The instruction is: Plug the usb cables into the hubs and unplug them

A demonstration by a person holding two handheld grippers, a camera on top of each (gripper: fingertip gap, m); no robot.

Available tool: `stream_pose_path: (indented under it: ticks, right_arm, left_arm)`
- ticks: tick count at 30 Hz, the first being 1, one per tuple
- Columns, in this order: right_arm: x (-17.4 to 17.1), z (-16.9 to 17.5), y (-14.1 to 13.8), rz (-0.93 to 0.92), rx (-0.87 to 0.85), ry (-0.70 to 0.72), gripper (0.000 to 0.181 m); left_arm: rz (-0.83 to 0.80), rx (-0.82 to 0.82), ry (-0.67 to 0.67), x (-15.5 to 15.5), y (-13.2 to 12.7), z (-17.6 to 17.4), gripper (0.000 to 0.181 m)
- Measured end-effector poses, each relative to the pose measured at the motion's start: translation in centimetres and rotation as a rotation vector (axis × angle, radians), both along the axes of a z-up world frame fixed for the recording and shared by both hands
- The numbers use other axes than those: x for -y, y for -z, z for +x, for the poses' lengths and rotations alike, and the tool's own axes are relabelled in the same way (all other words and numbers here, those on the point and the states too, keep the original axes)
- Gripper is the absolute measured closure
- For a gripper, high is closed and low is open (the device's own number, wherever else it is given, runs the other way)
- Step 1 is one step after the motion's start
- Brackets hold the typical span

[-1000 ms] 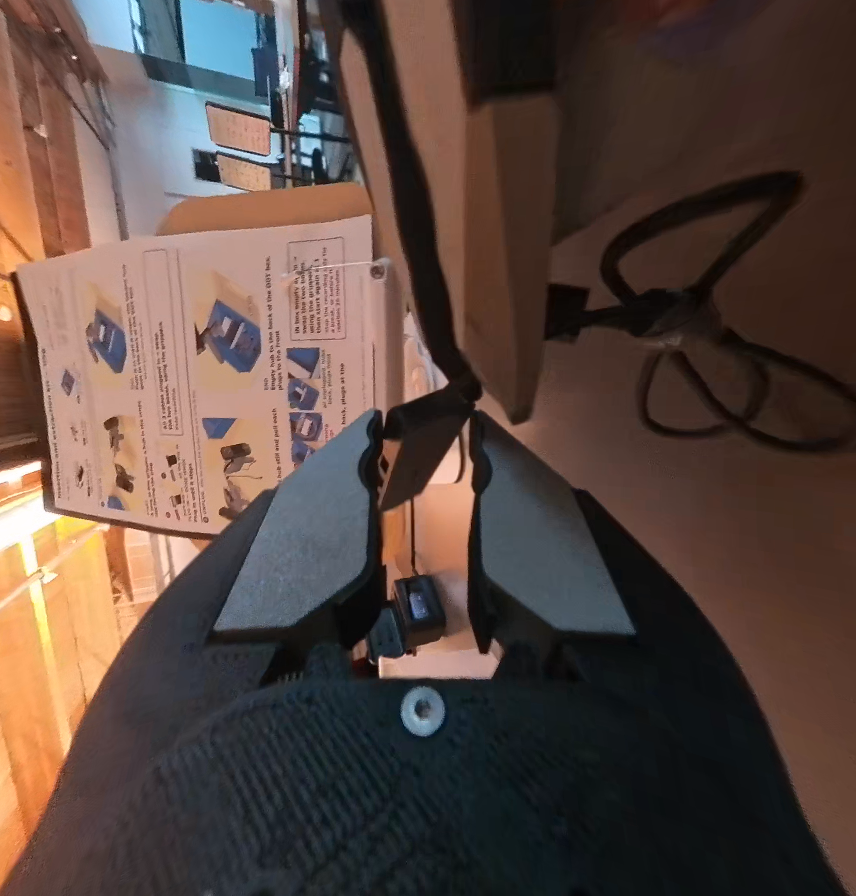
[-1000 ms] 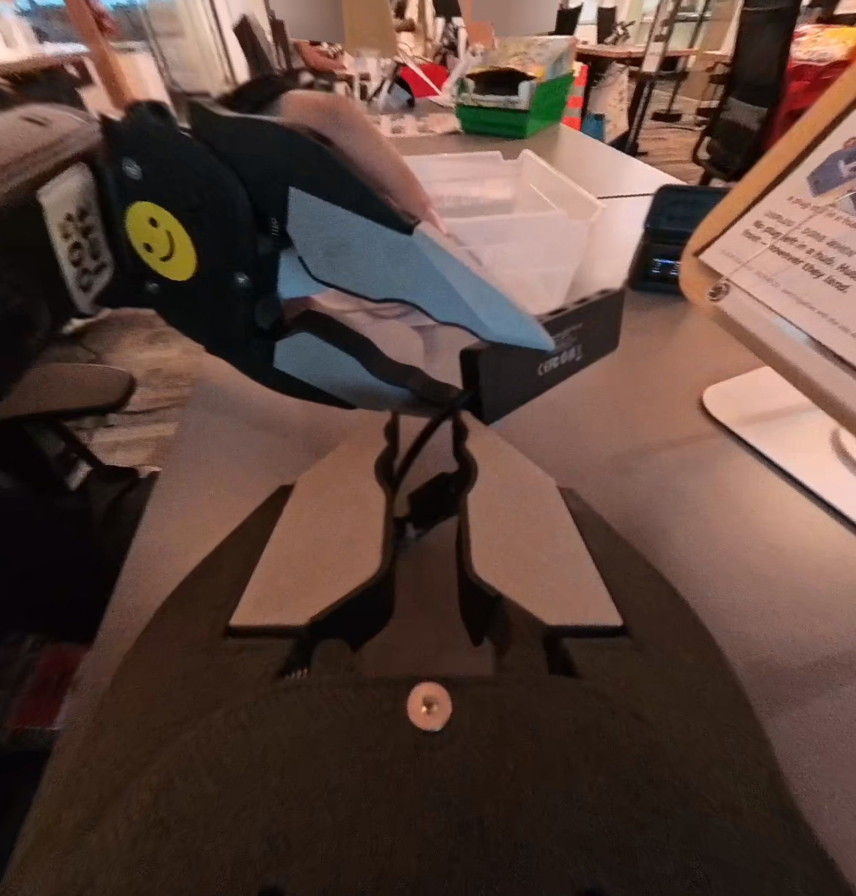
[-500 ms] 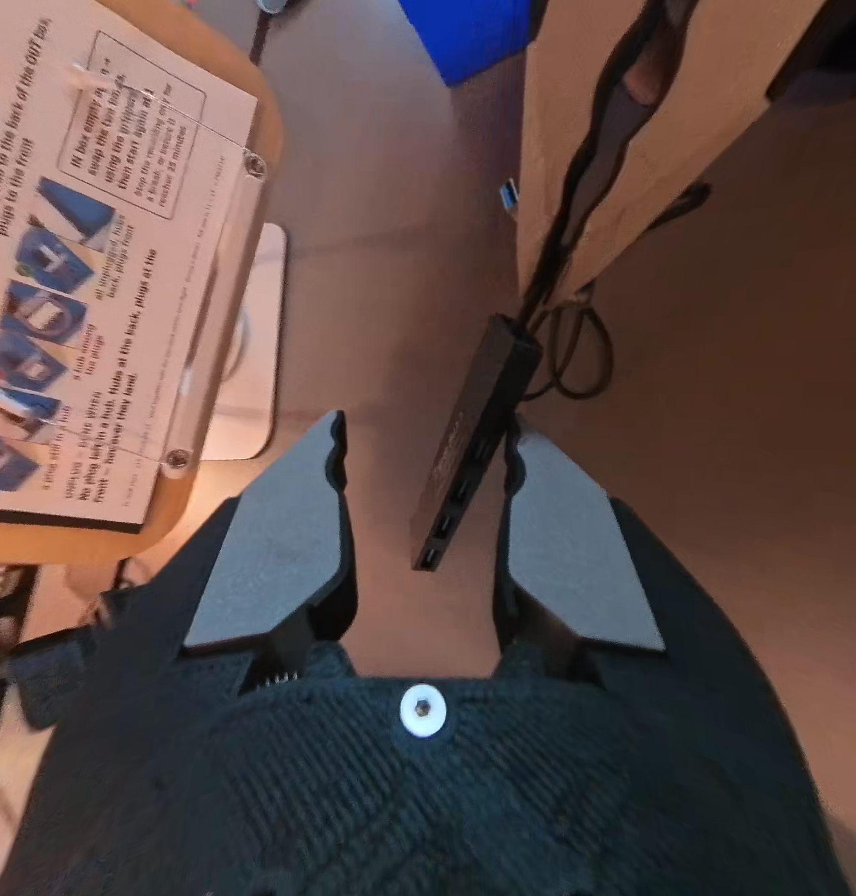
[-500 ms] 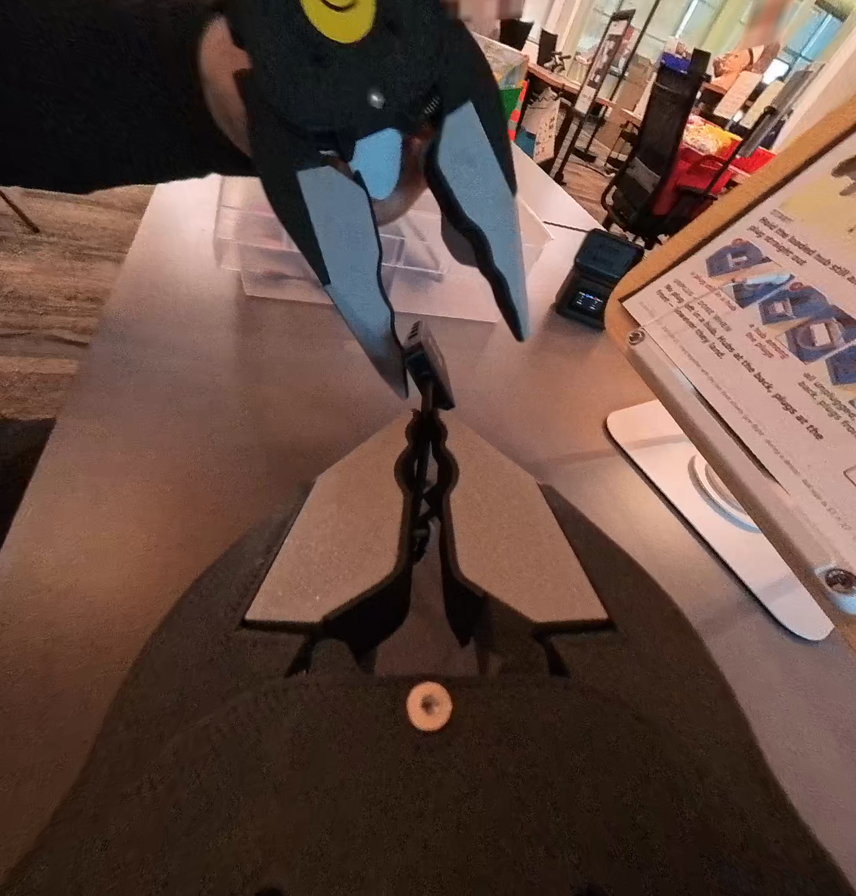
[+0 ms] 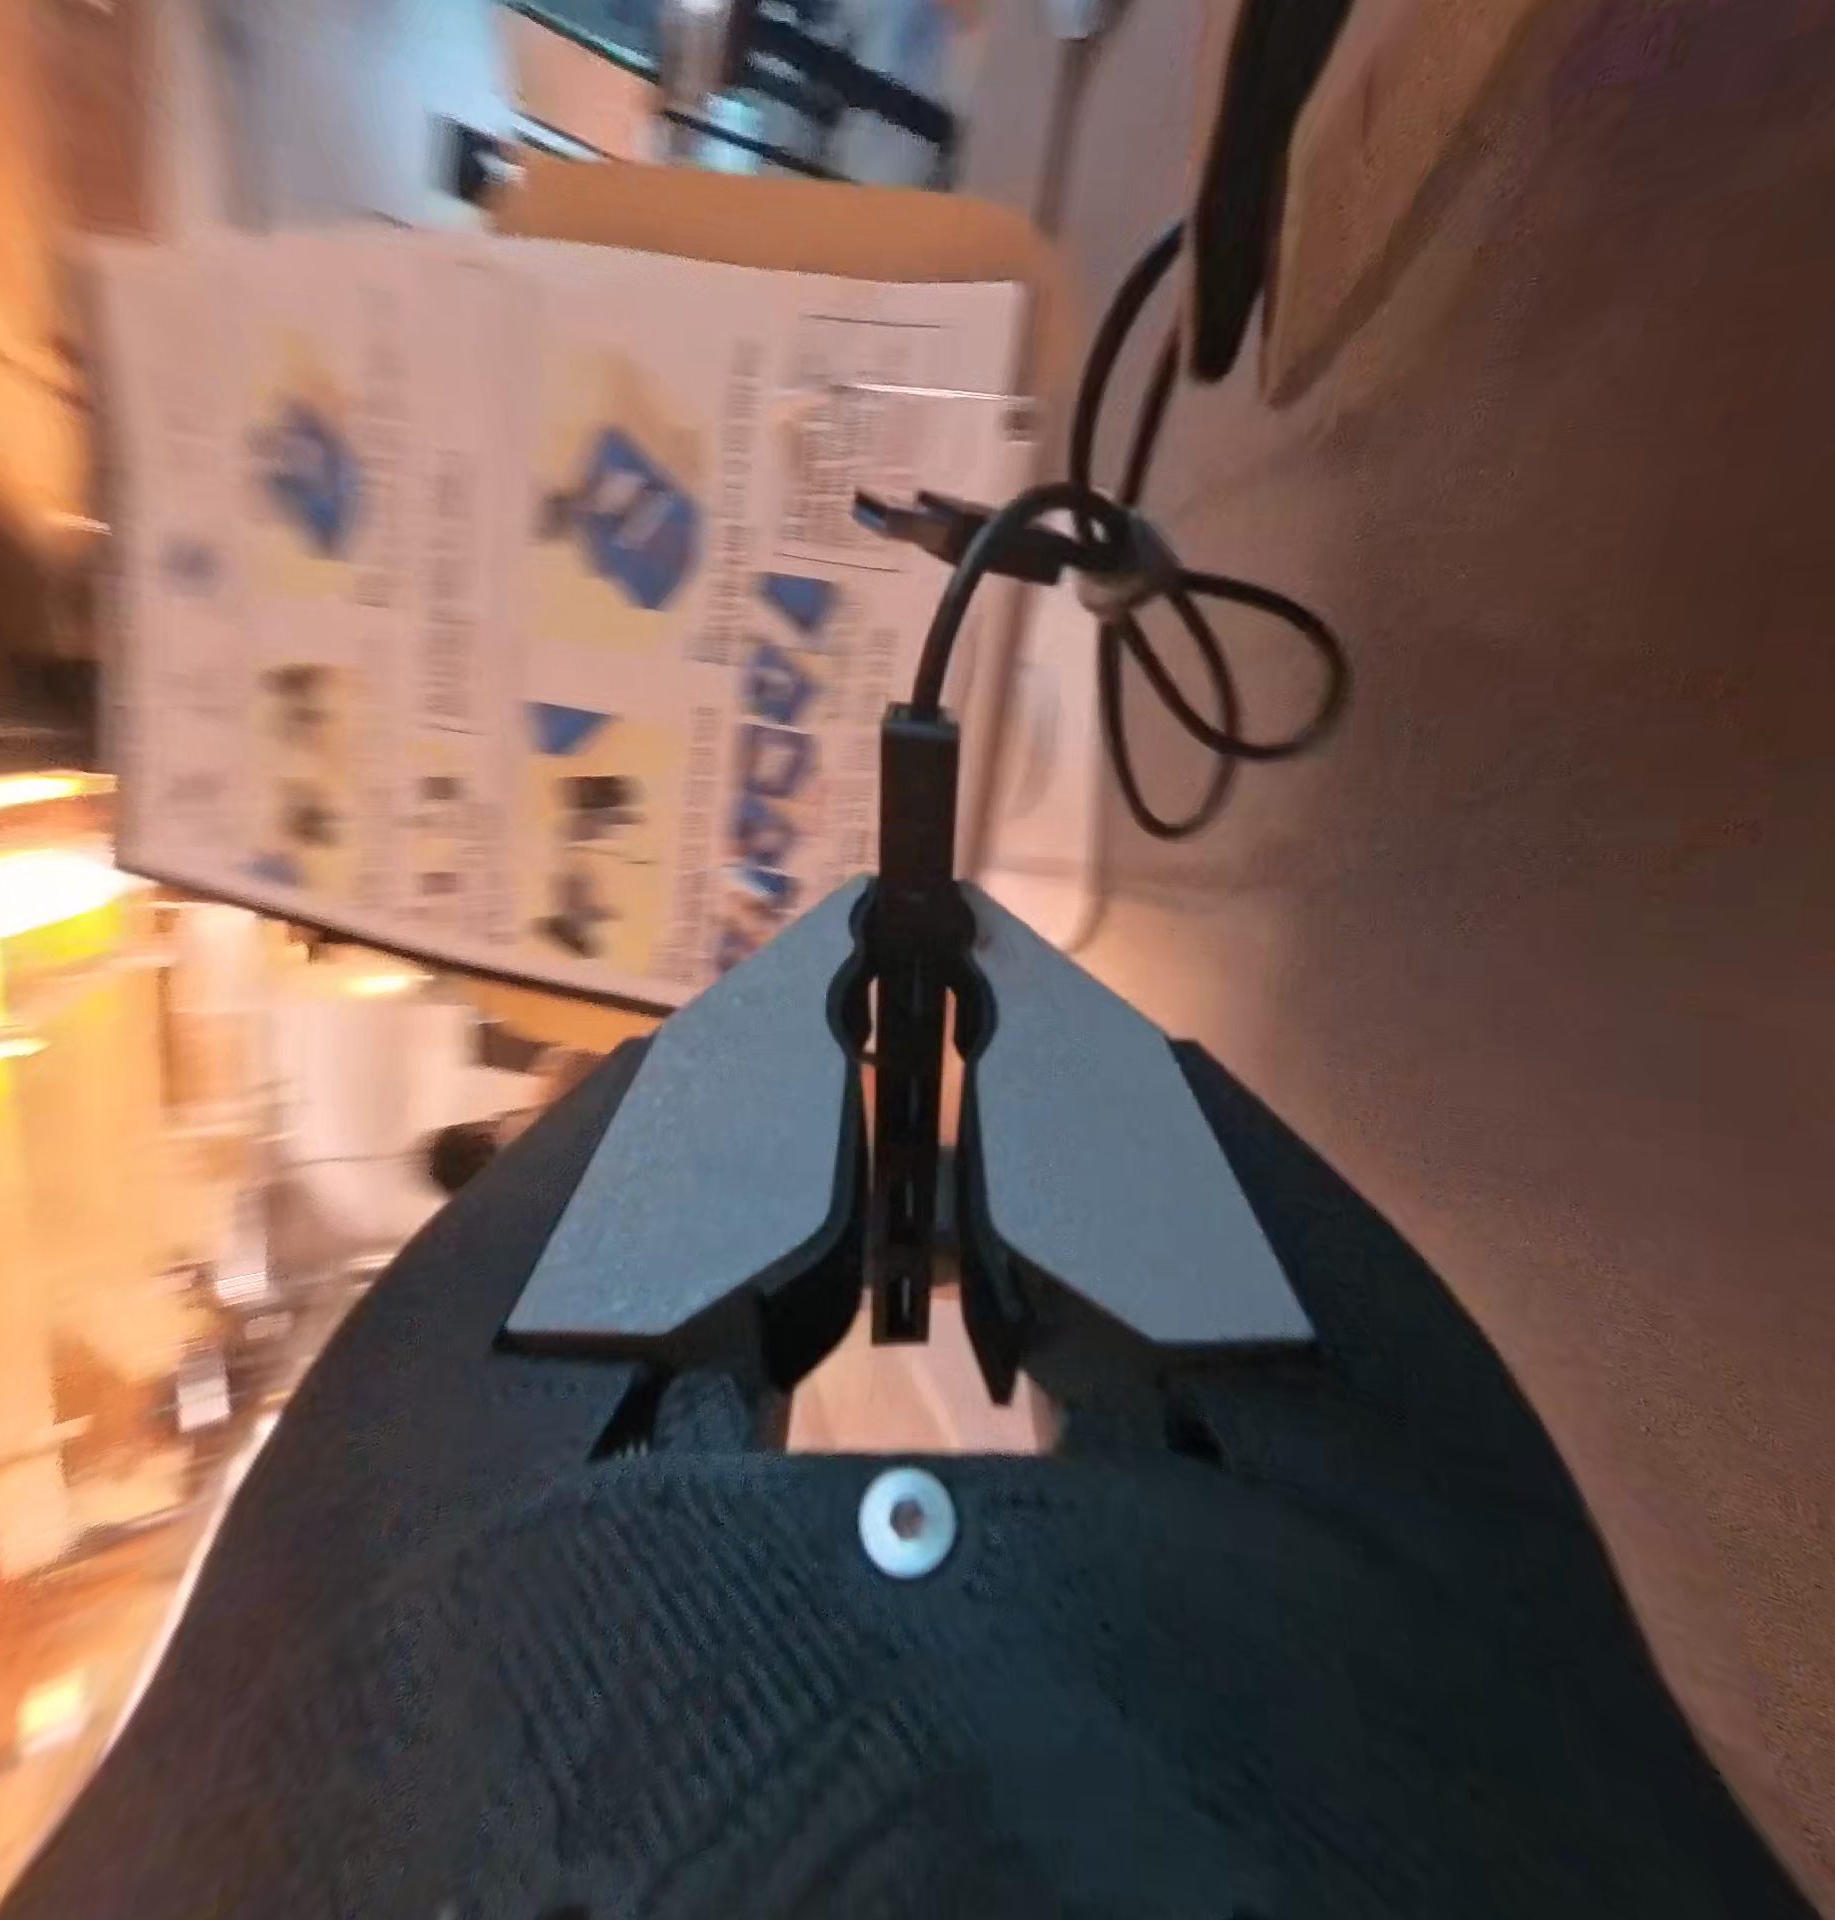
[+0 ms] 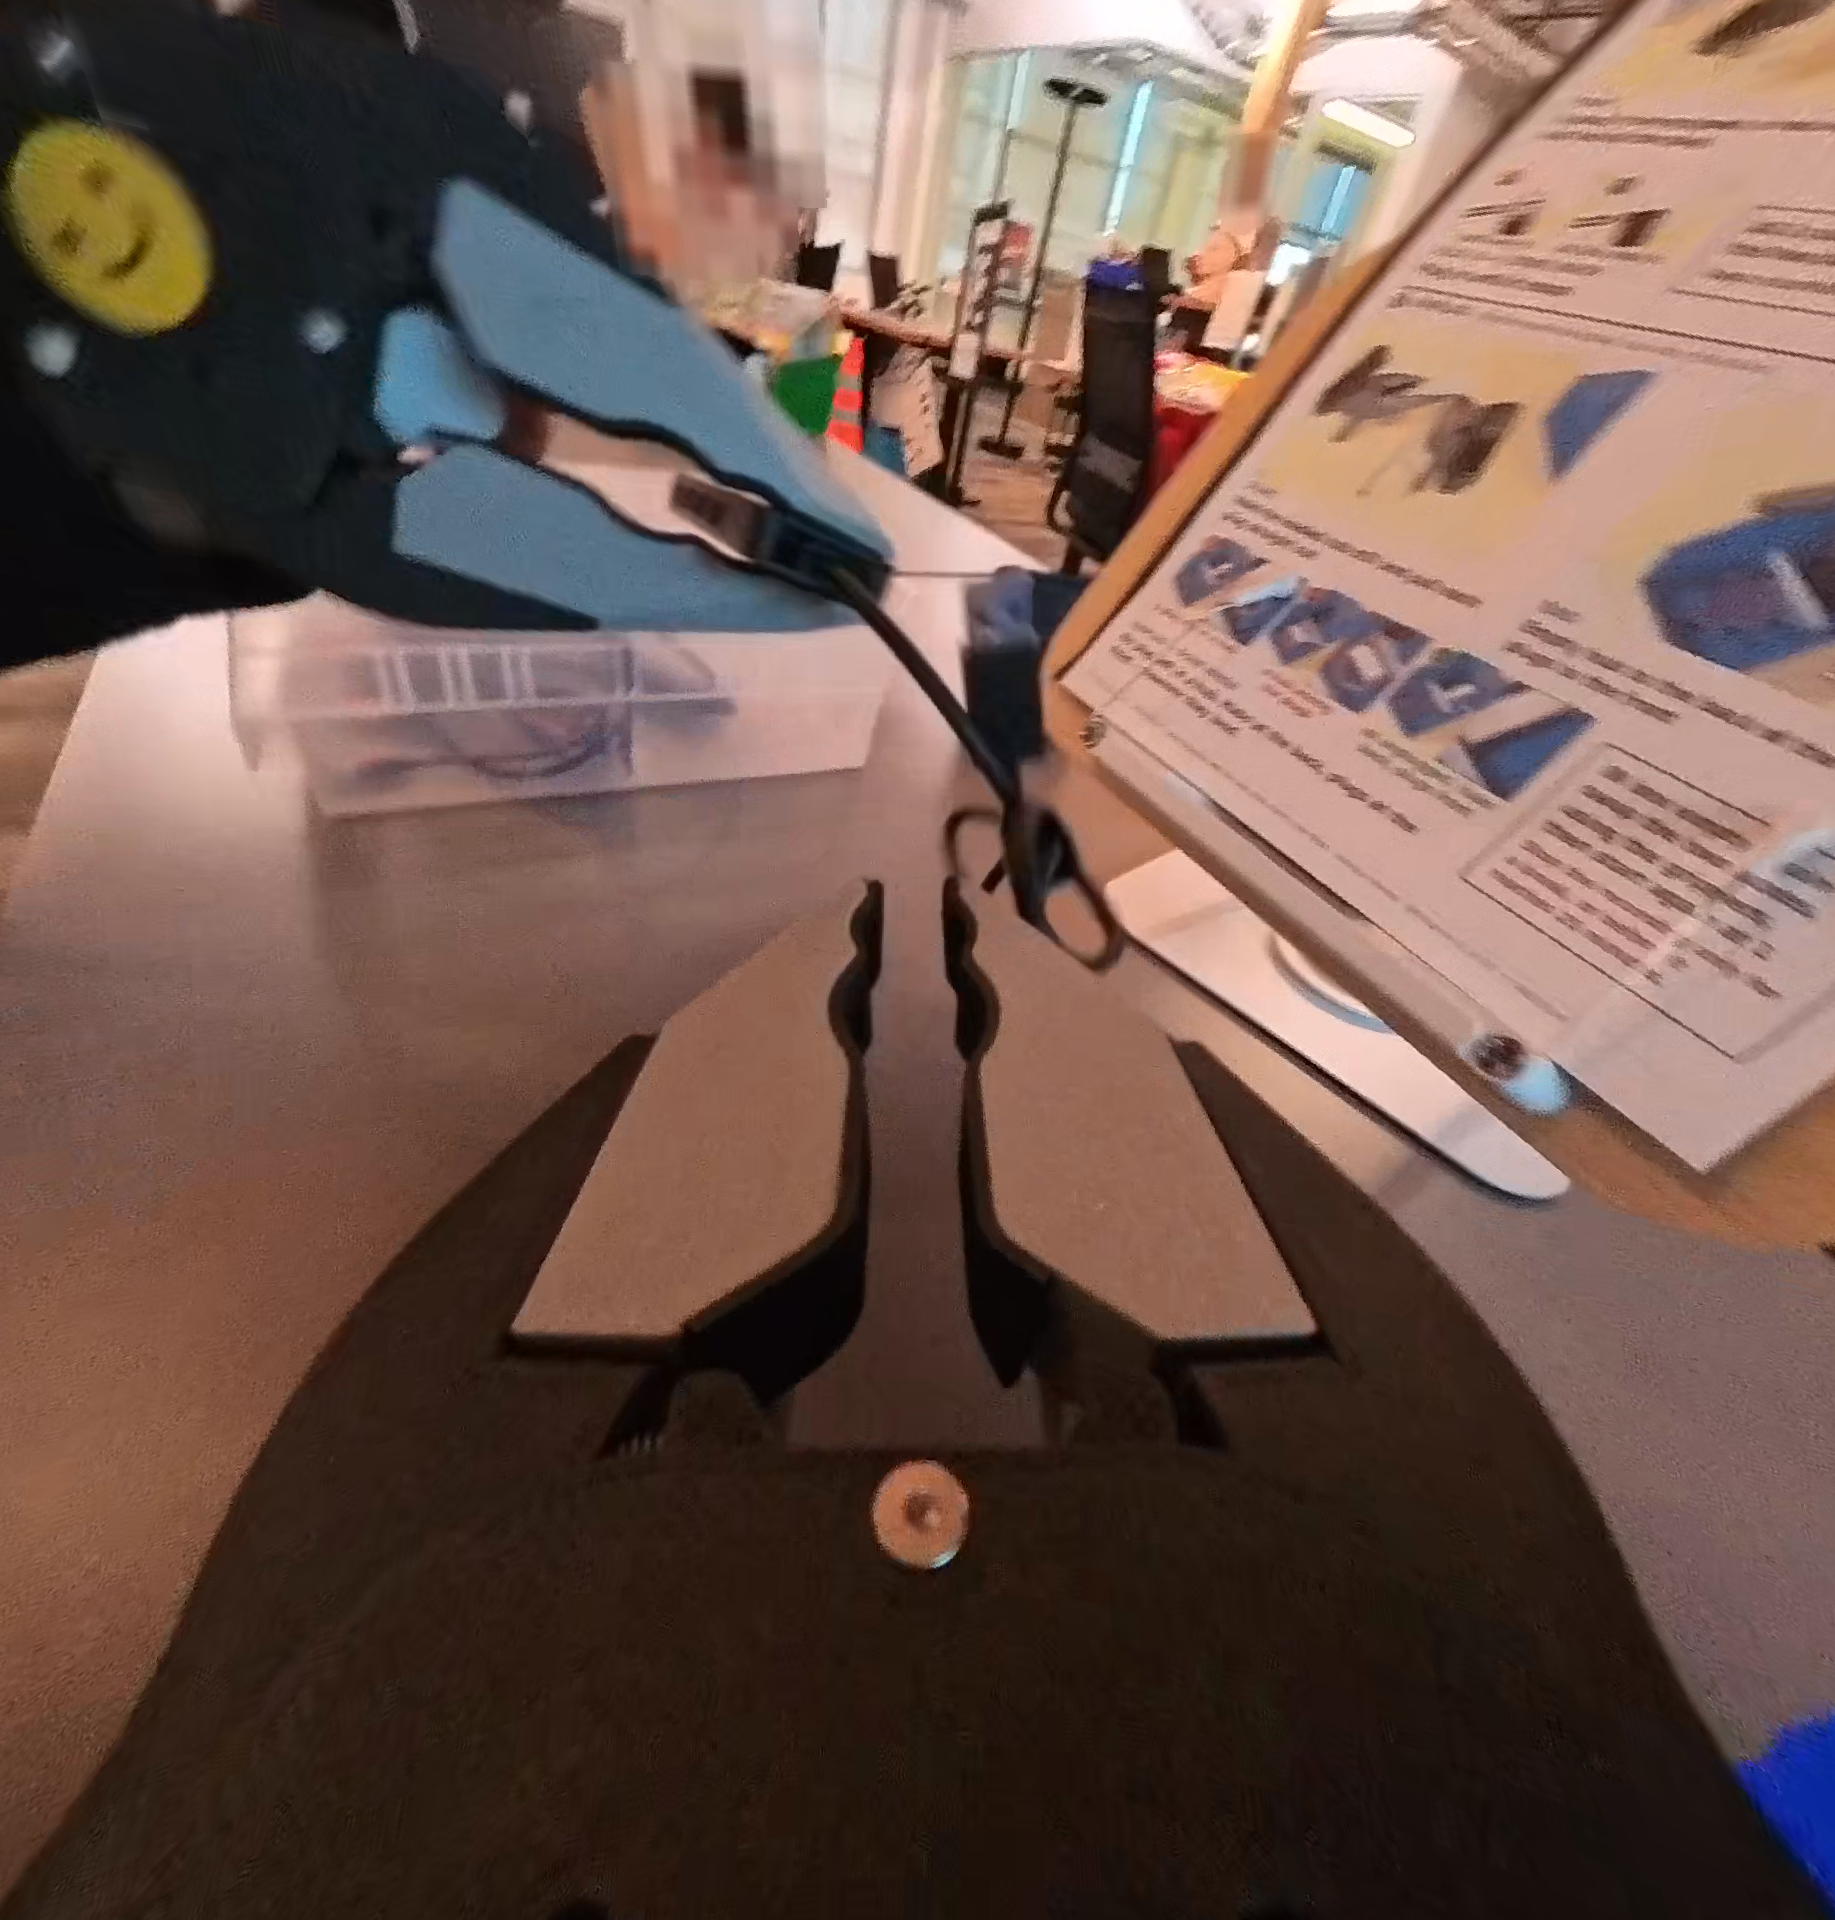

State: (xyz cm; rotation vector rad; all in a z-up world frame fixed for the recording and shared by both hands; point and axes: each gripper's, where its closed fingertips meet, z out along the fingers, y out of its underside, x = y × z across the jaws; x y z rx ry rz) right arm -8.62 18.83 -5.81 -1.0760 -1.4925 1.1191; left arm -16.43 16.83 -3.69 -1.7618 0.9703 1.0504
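My left gripper (image 5: 913, 894) is shut on a slim black USB hub (image 5: 911, 1039), held edge-on between its pads. The hub's short black cable (image 5: 944, 634) curves off to a tied coil (image 5: 1183, 644) with a free USB plug (image 5: 892, 514). In the right wrist view the left gripper (image 6: 830, 561) holds the hub (image 6: 726, 509) above the table at upper left. The cable (image 6: 923, 686) hangs down to the coil (image 6: 1048, 883), just right of my right gripper's tips. My right gripper (image 6: 908, 904) is slightly open and holds nothing.
A clear plastic bin (image 6: 560, 717) with cables stands on the grey table (image 6: 269, 1039) behind. A tilted board with an instruction sheet (image 6: 1464, 623) on a white base (image 6: 1308, 1039) fills the right side. A small dark device (image 6: 1001, 644) sits beside it. There is about 9 centimeters between the tips of the two grippers.
The left gripper has shut on the hub, which it only straddled half a second ago. The right gripper has let go of the cable and opened a little. Both views have swung.
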Motion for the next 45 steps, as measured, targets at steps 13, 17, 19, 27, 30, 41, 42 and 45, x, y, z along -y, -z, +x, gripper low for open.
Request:
stream_pose_path:
  ticks: [13,17,19,27,30,41,42,45]
  right_arm:
    - [-3.4,0.9,-0.8,-0.074,-0.055,0.137,0.178]
    - [-3.2,0.3,0.3,-0.073,-0.005,0.13,0.178]
    - [-3.2,0.1,0.7,-0.061,0.011,0.137,0.178]
    - [-3.7,-0.6,2.2,-0.07,0.065,0.17,0.175]
    - [-4.4,-0.9,3.2,-0.068,0.099,0.212,0.171]
    - [-6.5,-2.6,6.6,-0.131,0.198,0.303,0.12]
    - [-6.4,-2.9,6.8,-0.142,0.206,0.298,0.118]
    - [-6.0,-3.2,7.4,-0.163,0.231,0.275,0.115]
  left_arm:
    - [-0.375,0.019,0.043,4.8,15.2,5.7,0.16]
    - [-0.408,0.276,0.071,5.7,14.1,7.8,0.121]
    - [-0.417,0.425,0.074,5.9,12.9,8.5,0.104]
    - [-0.167,0.862,0.173,3.3,6.0,8.2,0.104]
    - [-0.062,0.918,0.105,0.7,5.9,6.1,0.123]
    - [0.082,0.87,0.032,-3.5,7.4,2.0,0.168]
    - [0.069,0.878,0.036,-3.4,7.8,2.2,0.168]
    - [0.038,0.897,0.029,-3.5,8.4,2.5,0.165]
